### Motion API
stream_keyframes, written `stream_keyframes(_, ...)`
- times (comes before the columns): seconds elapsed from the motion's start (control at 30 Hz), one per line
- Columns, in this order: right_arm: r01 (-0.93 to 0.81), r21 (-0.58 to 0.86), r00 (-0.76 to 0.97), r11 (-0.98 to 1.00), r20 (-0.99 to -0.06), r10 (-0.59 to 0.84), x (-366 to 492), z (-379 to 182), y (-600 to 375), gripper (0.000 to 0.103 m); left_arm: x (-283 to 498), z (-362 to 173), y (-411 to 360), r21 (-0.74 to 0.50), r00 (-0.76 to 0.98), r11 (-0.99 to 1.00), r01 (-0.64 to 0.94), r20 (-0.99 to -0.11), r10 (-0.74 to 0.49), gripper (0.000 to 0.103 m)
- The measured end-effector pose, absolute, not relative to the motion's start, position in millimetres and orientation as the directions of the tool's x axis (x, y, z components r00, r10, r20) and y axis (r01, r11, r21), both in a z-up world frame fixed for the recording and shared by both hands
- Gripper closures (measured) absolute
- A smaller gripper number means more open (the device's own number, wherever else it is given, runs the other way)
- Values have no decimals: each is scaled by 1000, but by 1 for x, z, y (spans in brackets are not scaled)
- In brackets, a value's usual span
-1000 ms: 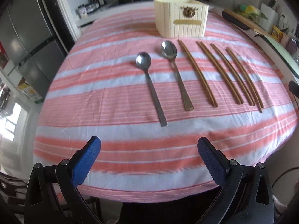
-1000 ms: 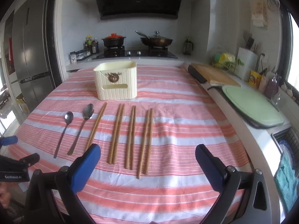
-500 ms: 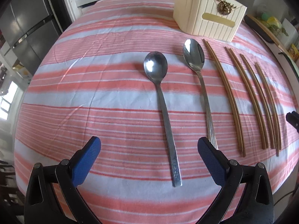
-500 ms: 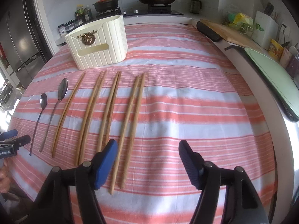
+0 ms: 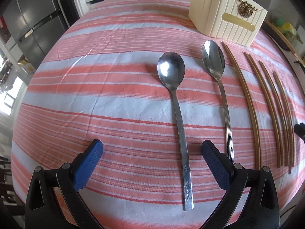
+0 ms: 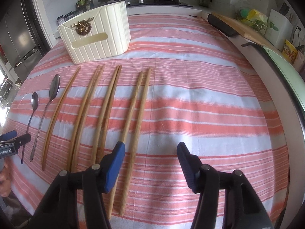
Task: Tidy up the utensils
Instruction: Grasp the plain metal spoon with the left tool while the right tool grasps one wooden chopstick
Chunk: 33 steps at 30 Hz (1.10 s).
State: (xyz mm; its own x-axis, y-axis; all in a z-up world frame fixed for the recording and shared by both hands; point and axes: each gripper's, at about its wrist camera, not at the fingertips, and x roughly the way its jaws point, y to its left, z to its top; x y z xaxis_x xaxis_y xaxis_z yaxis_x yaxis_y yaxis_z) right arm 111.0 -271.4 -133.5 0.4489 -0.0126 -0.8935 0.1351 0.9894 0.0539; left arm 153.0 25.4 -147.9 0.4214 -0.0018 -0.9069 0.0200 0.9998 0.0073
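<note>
Jaws wide on left gripper (image 5: pixel 150 148), straddling plain steel spoon (image 5: pixel 176 114)'s handle, not pinching. Right gripper (image 6: pixel 150 148) jaws have just been closing, now half-open over rightmost chopstick pair (image 6: pixel 136 118), one stick between them, no pad contact. Ridged-handle spoon (image 5: pixel 221 87) and brown wooden chopsticks lie parallel on striped bench (image 6: pixel 209 105), before ribbed cream holder (image 6: pixel 99 38).
</note>
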Motion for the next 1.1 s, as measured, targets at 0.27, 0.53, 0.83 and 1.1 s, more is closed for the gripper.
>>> stream_keyframes(0.27, 149, 70, 481, 986, -877, -10, 101, -125, -266, 45, 152, -142, 25, 14, 439, 1000, 16, -899, 6, 0)
stream_keyframes(0.53, 150, 59, 478, 987, -878, -20, 99, -125, -266, 45, 149, -146, 26, 21, 431, 1000, 20, -902, 10, 0)
stream_keyframes(0.83, 145, 41, 461, 989, -887, -31, 101, -132, -269, 45, 148, -148, 26, 21, 449, 999, 42, -893, 0, 0)
stream_keyframes(1.1, 101, -4, 456, 995, -889, -50, 107, -135, -261, 45, 137, -149, 34, 5, 477, 984, 181, -875, -84, 0)
